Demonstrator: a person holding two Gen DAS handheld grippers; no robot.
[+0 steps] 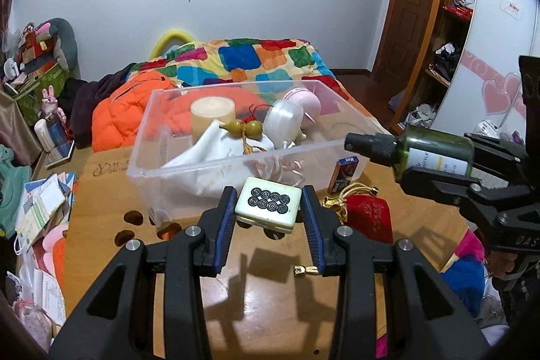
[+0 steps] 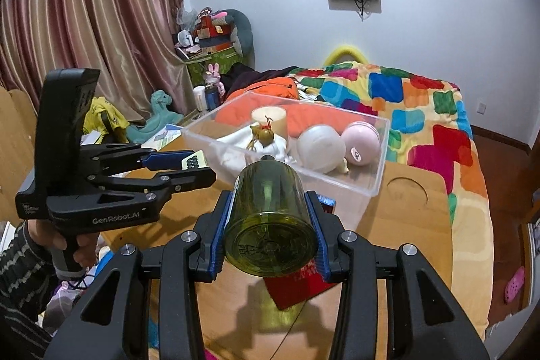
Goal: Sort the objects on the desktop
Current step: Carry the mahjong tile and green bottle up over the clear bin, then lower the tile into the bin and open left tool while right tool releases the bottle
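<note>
- The mahjong tile point(image 1: 268, 203) sits between the two blue pads of the left gripper point(image 1: 269, 211); the jaws are clenched on its two sides. Its face with eight black circles looks up, and it is lifted above the table point(image 1: 256, 309), where its shadow falls.
- The green spray bottle point(image 2: 270, 221) lies sideways between the blue pads of the right gripper point(image 2: 269, 225); the jaws are grasping it around its body. Its round bottom looks to the camera and its black nozzle point(image 1: 369, 146) points away, toward the clear plastic bin point(image 1: 236, 164).
- In the left wrist view the bottle is at the right, higher than the tile and well apart from it, with the nozzle over the near right corner of the bin.
- The bin stands on the table just behind both grippers. Inside it are a cream cylinder point(image 1: 212, 118), a small gourd charm point(image 1: 241, 128) on a white cloth point(image 1: 216, 150), a white round thing point(image 1: 282, 120) and a pink round thing point(image 1: 305, 103).
- On the table near the bin are a small dark box point(image 1: 345, 174) and a red pouch point(image 1: 369, 216) with gold cord; the pouch lies under the bottle in the right wrist view.
- A hand point(image 2: 62, 242) in a striped sleeve holds the handle of the left gripper.
- Behind the table is a bed with a colourful blanket point(image 2: 405, 103).
</note>
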